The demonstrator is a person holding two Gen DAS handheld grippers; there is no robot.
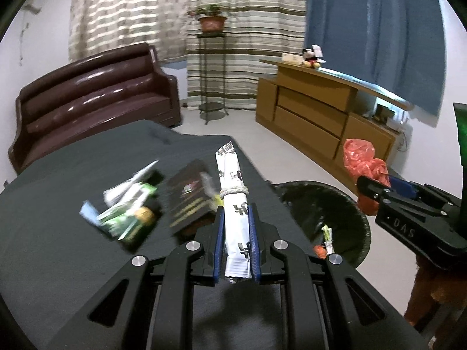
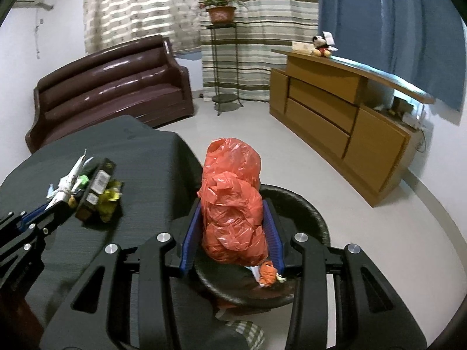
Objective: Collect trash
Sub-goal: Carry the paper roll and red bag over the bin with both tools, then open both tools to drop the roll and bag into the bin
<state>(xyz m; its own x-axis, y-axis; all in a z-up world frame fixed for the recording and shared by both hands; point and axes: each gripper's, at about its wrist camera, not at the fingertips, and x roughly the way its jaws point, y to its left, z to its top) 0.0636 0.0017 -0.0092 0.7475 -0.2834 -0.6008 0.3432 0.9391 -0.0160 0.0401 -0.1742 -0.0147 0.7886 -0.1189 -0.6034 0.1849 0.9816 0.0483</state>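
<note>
A dark cloth (image 1: pixel 73 175) covers the table. The left gripper (image 1: pixel 236 218) pinches a white rolled paper (image 1: pixel 233 204) above it. The right gripper (image 2: pixel 233 213) squeezes a red plastic bag (image 2: pixel 233 198) over the black bin (image 2: pixel 315 218). A brown sofa (image 2: pixel 111 87) stands behind.

Both my grippers are full: the left gripper (image 1: pixel 236 218) pinches a white roll (image 1: pixel 233 204), and the right gripper (image 2: pixel 233 224) clamps a red bag (image 2: pixel 233 201).

In the right view, the bin (image 2: pixel 315 218) mouth sits lower centre, partly screened by the bag; some scraps (image 2: pixel 268 274) lie inside.

In the left view, the right gripper (image 1: pixel 376 192) stands at the right edge just above the bin (image 1: pixel 362 227), crowding that side.

The table (image 1: pixel 58 204) is bare at left and far; wrappers (image 1: pixel 128 213) and a dark box (image 1: pixel 189 198) block the centre.

Open floor (image 2: pixel 292 151) runs upper centre; the sofa (image 2: pixel 111 87) and cabinet (image 2: pixel 335 110) stand well apart.
</note>
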